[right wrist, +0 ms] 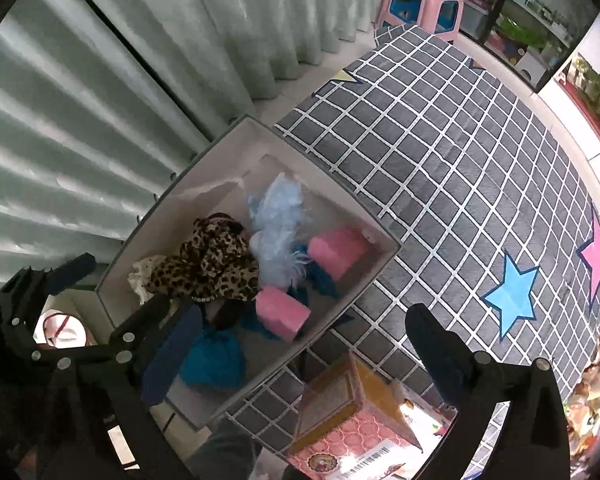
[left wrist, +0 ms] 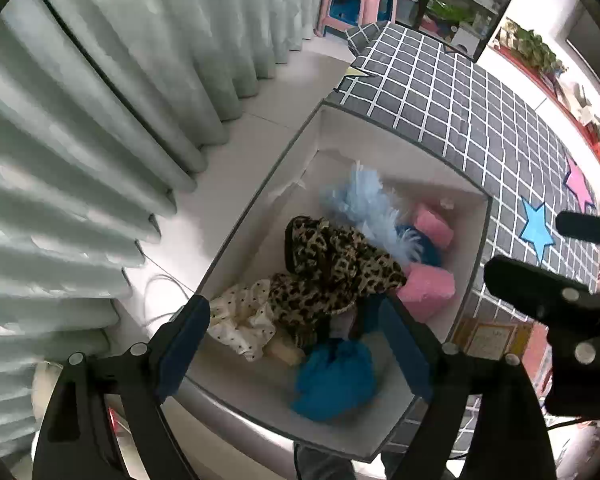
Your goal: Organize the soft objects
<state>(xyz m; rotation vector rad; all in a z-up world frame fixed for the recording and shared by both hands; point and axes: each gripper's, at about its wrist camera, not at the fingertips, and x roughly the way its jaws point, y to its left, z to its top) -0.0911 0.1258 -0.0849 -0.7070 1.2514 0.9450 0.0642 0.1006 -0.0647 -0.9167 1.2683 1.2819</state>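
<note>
A white box [left wrist: 476,264] [right wrist: 380,264] stands beside the bed and holds soft things: a leopard-print cloth [left wrist: 336,268] [right wrist: 208,264], a white polka-dot cloth [left wrist: 244,316], a light blue feathery piece [left wrist: 364,204] [right wrist: 274,220], two pink blocks [left wrist: 428,286] [right wrist: 282,312] and a blue cloth [left wrist: 334,376] [right wrist: 214,360]. My left gripper [left wrist: 296,344] is open above the box, empty. My right gripper [right wrist: 300,344] is open over the box's near corner, empty.
A grey checked bed cover [right wrist: 440,152] with blue [right wrist: 512,296] and pink stars lies right of the box. Pale curtains [left wrist: 80,160] hang on the left. A pink and yellow carton [right wrist: 348,420] stands below the box. A pink stool [left wrist: 352,4] is far back.
</note>
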